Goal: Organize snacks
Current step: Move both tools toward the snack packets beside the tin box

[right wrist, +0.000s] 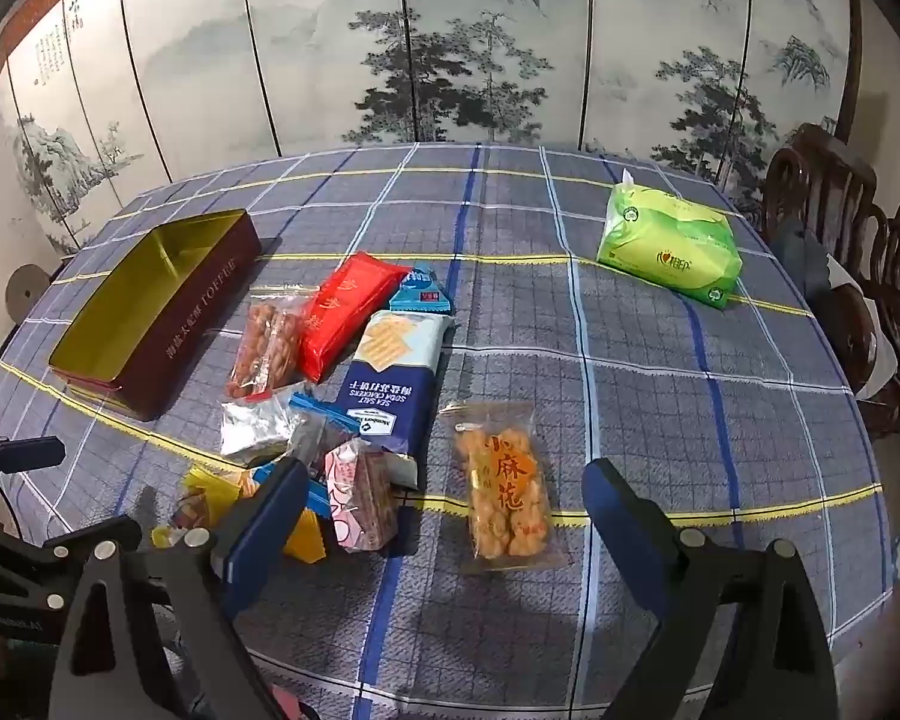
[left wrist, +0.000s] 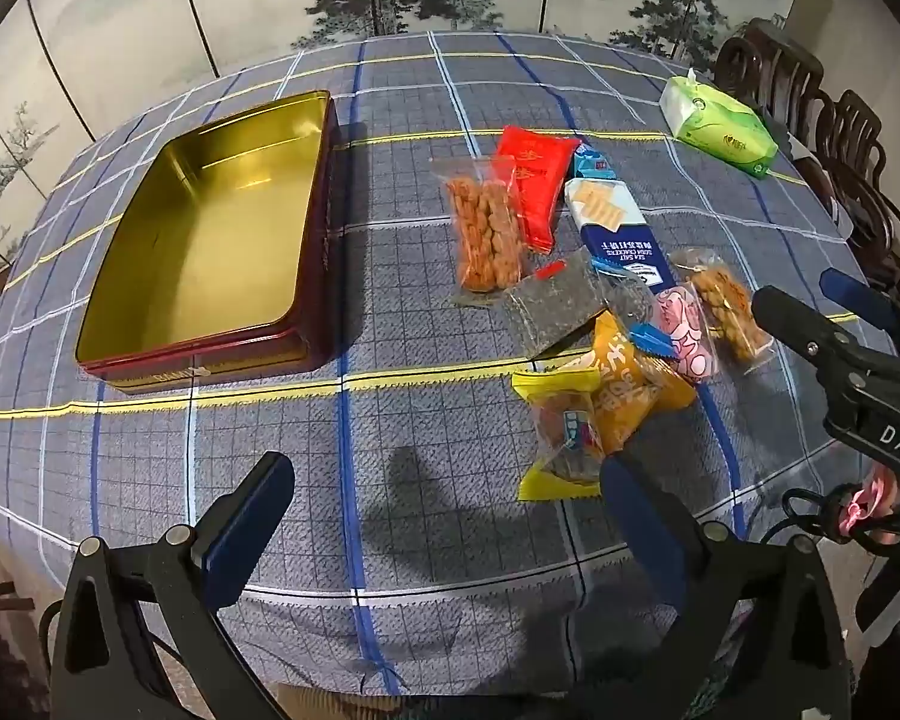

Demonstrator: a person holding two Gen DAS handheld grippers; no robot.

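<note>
Open tin (left wrist: 210, 228) left of snack pile (left wrist: 576, 276)

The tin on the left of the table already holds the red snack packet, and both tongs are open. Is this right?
Not quite. The tin holds nothing; the left wrist view shows its bare gold floor. The red snack packet lies on the tablecloth among the other snacks. Both the left tongs and the right tongs are open.

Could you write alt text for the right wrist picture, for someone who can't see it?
An open hand-held gripper hovers over a clear bag of golden fried dough twists on a blue plaid tablecloth. To the left lie more snack packets and an empty gold-lined maroon tin; a green tissue pack sits far right.
</note>
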